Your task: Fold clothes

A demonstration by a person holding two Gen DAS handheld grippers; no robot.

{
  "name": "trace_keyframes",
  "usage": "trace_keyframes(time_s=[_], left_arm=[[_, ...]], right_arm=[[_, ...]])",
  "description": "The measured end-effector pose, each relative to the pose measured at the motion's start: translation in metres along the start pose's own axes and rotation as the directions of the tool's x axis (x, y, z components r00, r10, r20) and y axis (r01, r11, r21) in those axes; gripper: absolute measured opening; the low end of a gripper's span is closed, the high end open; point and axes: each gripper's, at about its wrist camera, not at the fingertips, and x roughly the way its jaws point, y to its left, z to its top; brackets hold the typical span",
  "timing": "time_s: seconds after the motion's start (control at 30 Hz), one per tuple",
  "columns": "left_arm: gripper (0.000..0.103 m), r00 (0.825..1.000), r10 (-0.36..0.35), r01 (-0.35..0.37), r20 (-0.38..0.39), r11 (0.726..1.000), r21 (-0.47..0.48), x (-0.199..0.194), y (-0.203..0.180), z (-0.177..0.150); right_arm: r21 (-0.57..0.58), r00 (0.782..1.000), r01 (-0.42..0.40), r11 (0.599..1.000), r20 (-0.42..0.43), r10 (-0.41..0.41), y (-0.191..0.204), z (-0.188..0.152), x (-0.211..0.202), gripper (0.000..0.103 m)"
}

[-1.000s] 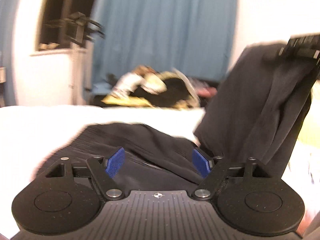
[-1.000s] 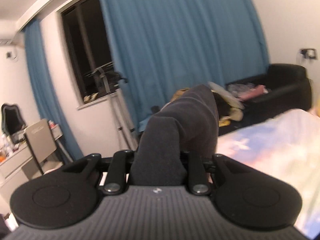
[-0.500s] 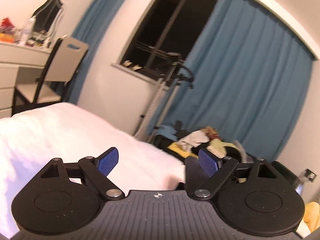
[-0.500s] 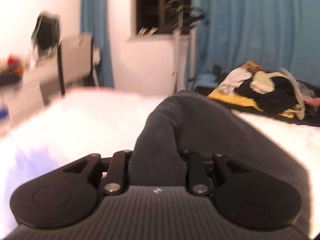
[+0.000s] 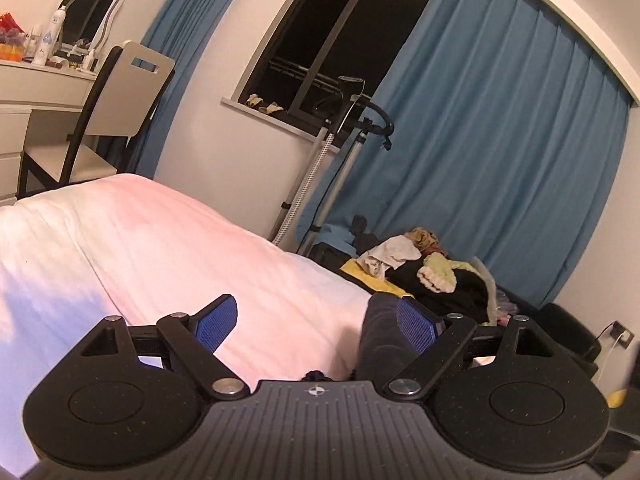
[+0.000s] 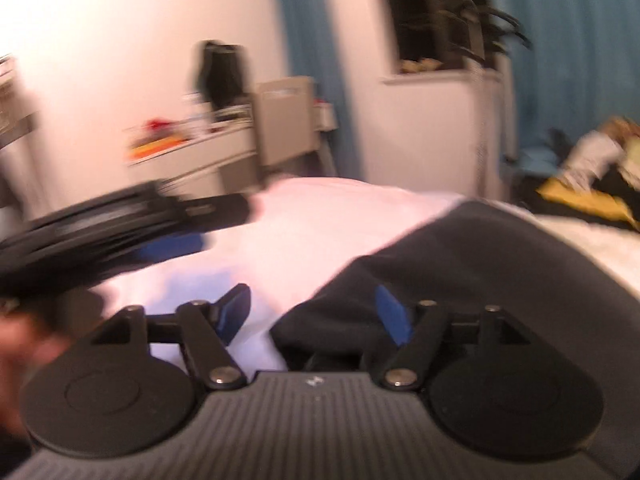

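A dark grey garment (image 6: 500,264) lies spread on the white bed (image 6: 320,232), on the right of the right wrist view. My right gripper (image 6: 316,312) hovers at its near edge. Its jaws are opening; cloth lies between them near the right pad (image 6: 394,314), but the pads do not press on it. My left gripper (image 5: 316,316) stands open low over the bed (image 5: 160,248). A fold of the dark garment (image 5: 376,340) rises just inside its right pad (image 5: 416,326). The left gripper (image 6: 208,226) also shows, blurred, at the left of the right wrist view.
Beyond the bed lies a pile of mixed clothes (image 5: 424,268) in front of blue curtains (image 5: 500,140). A garment steamer stand (image 5: 344,152) stands under the window. A chair (image 5: 120,92) and a white dresser (image 5: 40,92) are at the far left.
The right gripper came down with the dark garment, laid it on the bed and spread its jaws off it. The left gripper swung left, away from the garment it hung over.
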Motion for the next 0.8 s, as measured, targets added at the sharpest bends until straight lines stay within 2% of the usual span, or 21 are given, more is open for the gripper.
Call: trace_keyframes(time_s=[0.07,0.17,0.27,0.3,0.37,0.47,0.6,0.7,0.8], left_arm=[[0.089,1.0,-0.025,0.025,0.009,1.0,-0.019,-0.004,-0.004,0.0],[0.089,0.999,-0.047,0.047,-0.001,0.998,-0.03,-0.011,-0.02,-0.005],[0.088,1.0,-0.025,0.025,-0.009,0.999,-0.042,-0.018,-0.039,-0.015],[0.088,1.0,-0.027,0.026,-0.009,0.999,-0.039,-0.02,-0.045,-0.019],[0.087,1.0,-0.005,0.005,-0.02,1.0,-0.019,-0.017,-0.056,-0.028],[0.084,0.996,0.045,-0.044,-0.083,0.999,0.012,-0.001,-0.063,-0.044],[0.08,0.975,0.121,-0.138,-0.187,0.987,-0.08,0.035,-0.042,-0.068],[0.078,0.975,0.127,-0.159,-0.184,0.973,-0.167,0.048,-0.026,-0.069],[0.072,0.983,0.104,-0.126,-0.149,0.981,-0.149,0.054,-0.026,-0.064]], right_arm=[[-0.056,1.0,-0.012,0.998,-0.004,0.012,0.001,-0.001,-0.027,0.08],[-0.115,0.999,0.048,0.992,0.0,-0.049,-0.006,-0.009,-0.061,0.081],[-0.081,0.99,0.137,0.987,0.036,-0.134,-0.026,-0.025,-0.083,0.082],[-0.028,0.989,0.148,0.989,0.034,-0.147,-0.038,-0.026,-0.085,0.082],[0.017,0.988,0.147,0.989,0.046,-0.148,-0.053,-0.027,-0.084,0.082],[0.003,0.989,0.148,0.989,0.018,-0.148,-0.058,-0.032,-0.072,0.082],[-0.077,0.993,0.111,0.991,-0.024,-0.114,-0.044,-0.048,-0.054,0.079],[-0.175,0.993,0.1,0.979,-0.046,-0.11,-0.028,-0.058,-0.042,0.076],[-0.238,0.99,0.131,0.962,-0.023,-0.14,-0.019,-0.057,-0.042,0.073]])
